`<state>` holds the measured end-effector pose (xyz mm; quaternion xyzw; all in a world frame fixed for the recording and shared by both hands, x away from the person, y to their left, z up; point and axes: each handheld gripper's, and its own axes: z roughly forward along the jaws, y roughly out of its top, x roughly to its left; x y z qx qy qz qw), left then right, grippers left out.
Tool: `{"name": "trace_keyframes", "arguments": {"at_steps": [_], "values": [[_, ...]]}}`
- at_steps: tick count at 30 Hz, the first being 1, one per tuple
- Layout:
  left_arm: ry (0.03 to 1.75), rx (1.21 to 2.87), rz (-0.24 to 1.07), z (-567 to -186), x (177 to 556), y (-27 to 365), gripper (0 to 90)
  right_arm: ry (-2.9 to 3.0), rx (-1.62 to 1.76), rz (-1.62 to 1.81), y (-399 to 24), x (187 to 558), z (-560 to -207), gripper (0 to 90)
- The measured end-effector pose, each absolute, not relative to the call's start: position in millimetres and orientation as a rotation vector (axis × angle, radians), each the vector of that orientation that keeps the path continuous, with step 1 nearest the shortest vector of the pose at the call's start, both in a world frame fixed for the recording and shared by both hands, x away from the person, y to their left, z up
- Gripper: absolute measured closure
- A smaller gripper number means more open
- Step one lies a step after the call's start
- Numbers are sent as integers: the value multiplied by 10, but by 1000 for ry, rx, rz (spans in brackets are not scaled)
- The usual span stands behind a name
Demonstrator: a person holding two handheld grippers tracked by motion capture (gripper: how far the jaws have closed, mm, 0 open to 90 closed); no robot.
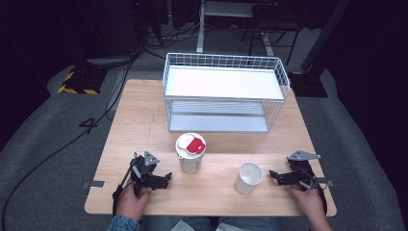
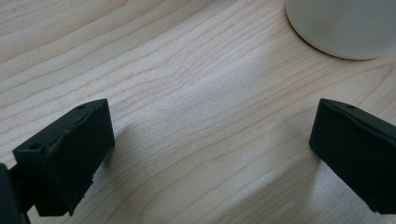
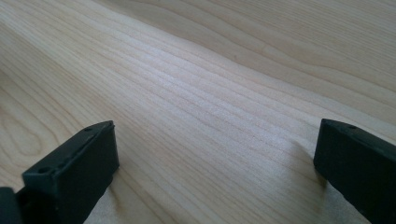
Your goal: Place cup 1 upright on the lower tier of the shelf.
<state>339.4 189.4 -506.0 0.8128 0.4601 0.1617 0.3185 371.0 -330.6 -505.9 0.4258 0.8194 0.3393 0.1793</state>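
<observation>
The lidded cup (image 1: 191, 153) and open cup (image 1: 248, 177) stand between both tools, left (image 1: 163, 181) and right (image 1: 275, 176), resting low, released.

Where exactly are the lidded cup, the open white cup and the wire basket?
lidded cup (image 1: 191, 146), high view, on its lid's red tab.
open white cup (image 1: 247, 182), high view, on its outer side wall.
wire basket (image 1: 222, 60), high view, on its far top rim.

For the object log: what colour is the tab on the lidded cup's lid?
Red, on a white lid; the high view shows it best.
</observation>
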Motion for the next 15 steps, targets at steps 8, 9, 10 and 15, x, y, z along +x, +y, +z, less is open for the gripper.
{"name": "trace_keyframes", "arguments": {"at_steps": [8,9,10,15], "values": [[1209,2139,425,-5060,3396,1894,5,2316,1204,959,-3306,3710,-5059,0],[1209,2139,425,-5059,3396,1895,5,2316,1204,959,-3306,3710,-5059,0],[1210,2139,425,-5059,3396,1894,5,2316,1204,959,-3306,3710,-5059,0],[1207,2142,427,-5059,3402,1893,3,2310,1208,959,-3308,3713,-5058,7]]}}
